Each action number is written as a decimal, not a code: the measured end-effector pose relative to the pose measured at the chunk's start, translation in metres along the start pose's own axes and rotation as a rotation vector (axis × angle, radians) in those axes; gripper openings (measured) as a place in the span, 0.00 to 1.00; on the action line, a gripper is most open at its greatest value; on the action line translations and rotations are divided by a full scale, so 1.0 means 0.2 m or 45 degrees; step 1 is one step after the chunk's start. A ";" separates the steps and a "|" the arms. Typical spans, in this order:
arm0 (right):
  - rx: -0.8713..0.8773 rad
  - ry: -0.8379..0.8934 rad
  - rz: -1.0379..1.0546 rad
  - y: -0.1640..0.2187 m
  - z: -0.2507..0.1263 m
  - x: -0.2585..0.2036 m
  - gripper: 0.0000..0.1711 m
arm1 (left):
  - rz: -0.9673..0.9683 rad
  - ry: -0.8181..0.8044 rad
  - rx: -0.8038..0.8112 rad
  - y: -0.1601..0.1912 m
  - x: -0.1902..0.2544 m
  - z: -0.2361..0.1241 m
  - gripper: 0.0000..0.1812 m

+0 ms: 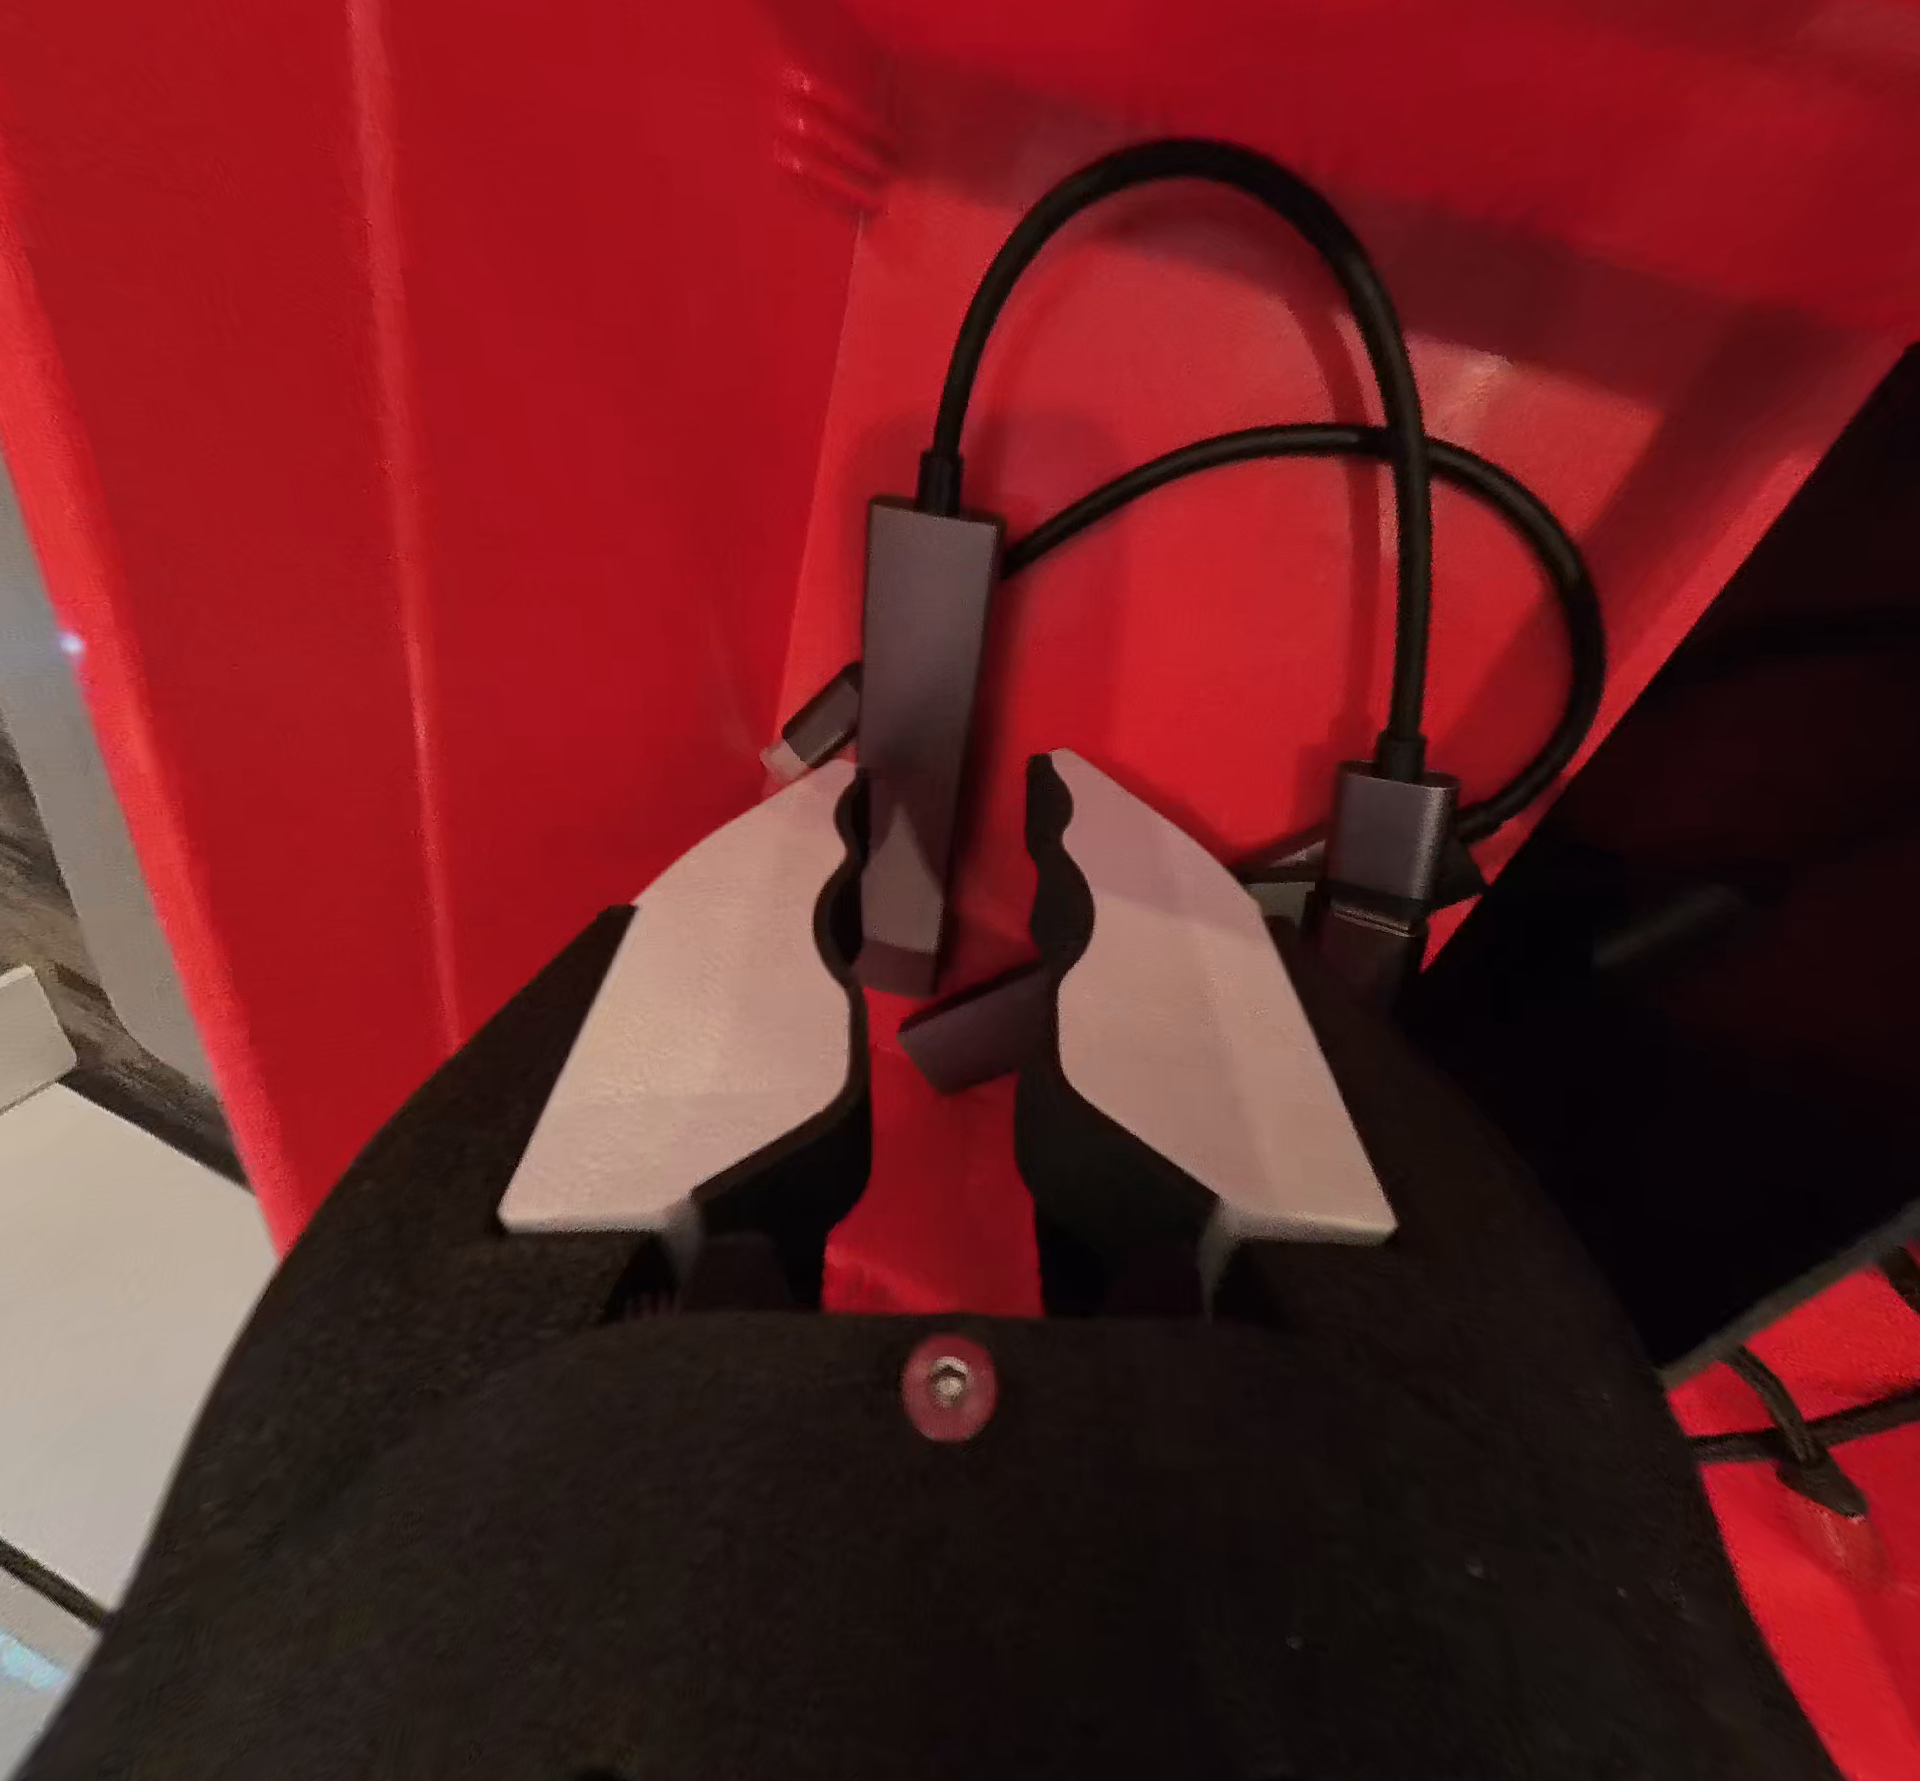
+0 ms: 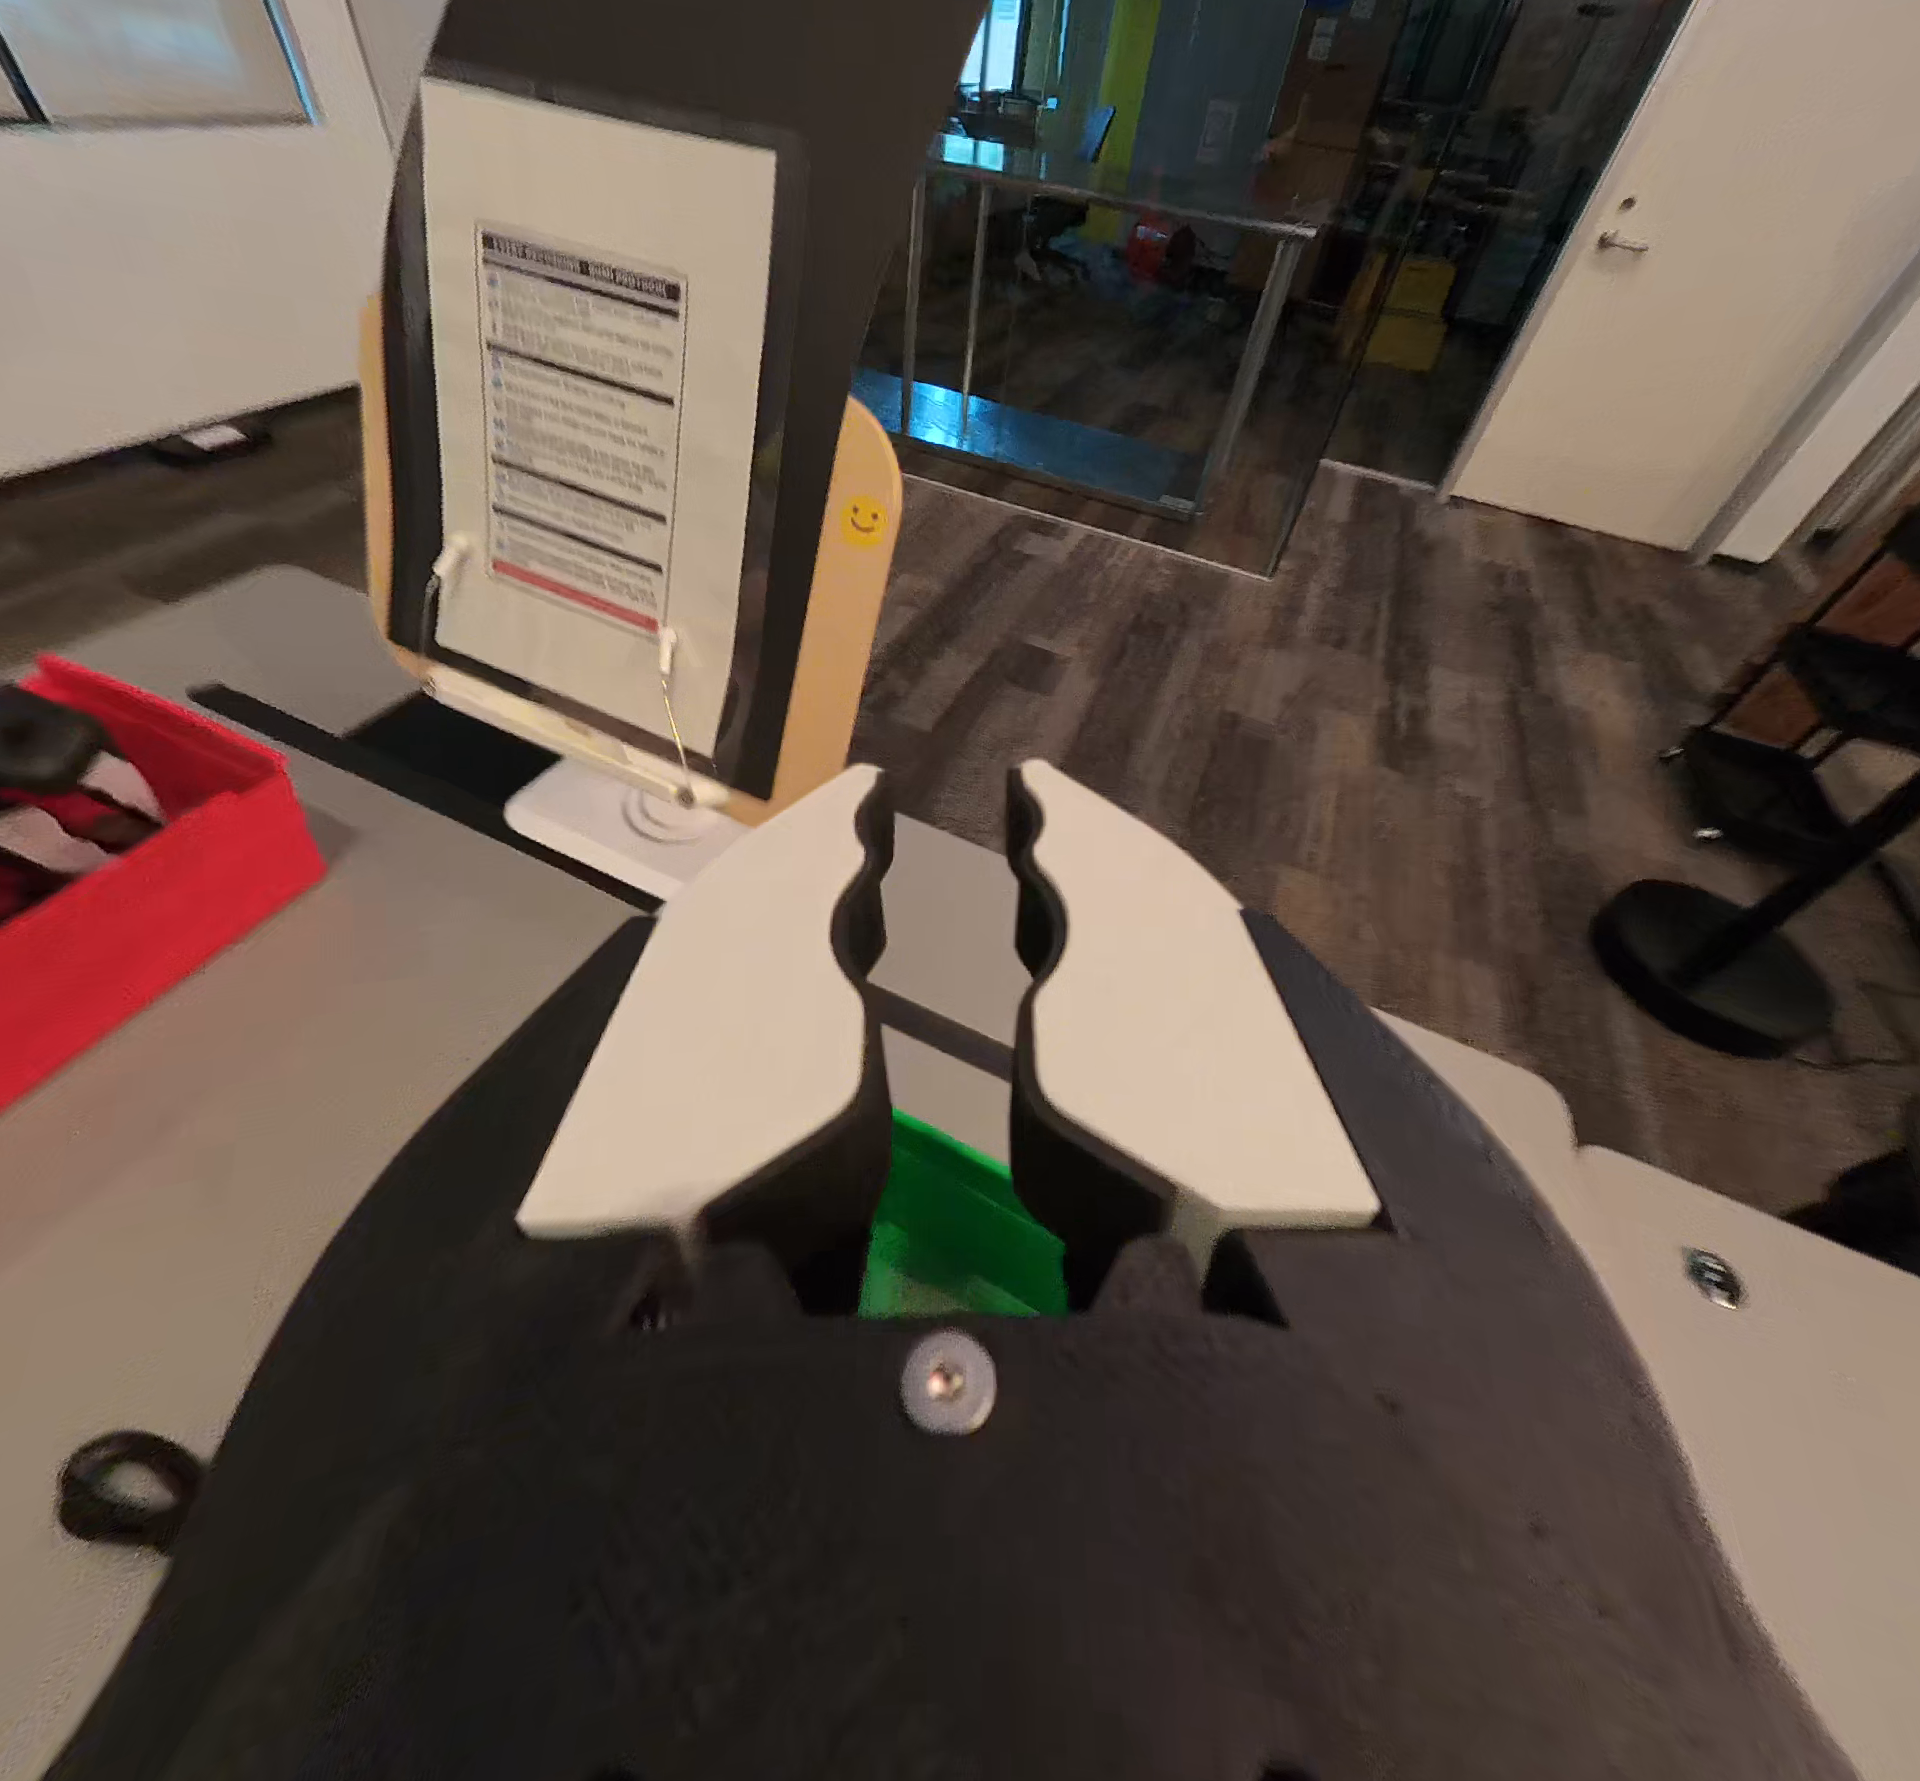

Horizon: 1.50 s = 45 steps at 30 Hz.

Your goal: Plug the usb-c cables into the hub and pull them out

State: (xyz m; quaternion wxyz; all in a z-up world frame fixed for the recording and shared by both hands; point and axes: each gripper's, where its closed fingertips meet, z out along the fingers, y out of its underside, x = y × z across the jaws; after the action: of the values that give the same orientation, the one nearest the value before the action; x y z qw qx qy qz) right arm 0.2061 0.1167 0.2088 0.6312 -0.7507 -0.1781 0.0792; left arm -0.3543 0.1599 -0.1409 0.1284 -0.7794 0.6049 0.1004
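In the left wrist view a slim grey hub (image 1: 923,692) lies in a red bin (image 1: 520,381), and its black cable (image 1: 1195,162) loops away behind it. My left gripper (image 1: 945,775) is open, with the hub's near end between its fingers, close to the left finger. A grey USB-C plug (image 1: 819,725) lies left of the hub. A second grey connector (image 1: 1390,838) sits at the right and another grey piece (image 1: 977,1025) lies under the right finger. My right gripper (image 2: 948,786) is open and empty above the grey table (image 2: 312,1056).
A black object (image 1: 1714,848) stands at the bin's right side. In the right wrist view the red bin (image 2: 156,890) is at the far left. A document stand (image 2: 603,443) is straight ahead, with a green part (image 2: 956,1212) under the gripper. The table edge and wooden floor (image 2: 1299,692) lie beyond. The grey piece (image 1: 977,1025) sits 7 cm or so from the ends of my left fingers.
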 end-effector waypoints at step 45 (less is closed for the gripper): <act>0.188 0.100 -0.023 0.71 -0.62 -0.05 0.16 | -0.174 -0.569 -0.181 0.13 -0.30 -0.83 0.12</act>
State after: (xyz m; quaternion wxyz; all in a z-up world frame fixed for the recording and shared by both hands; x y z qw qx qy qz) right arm 0.2630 -0.0209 0.0922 0.6921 -0.7029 -0.1537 0.0568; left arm -0.3942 0.1559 0.0321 0.2104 -0.7839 0.4988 0.3039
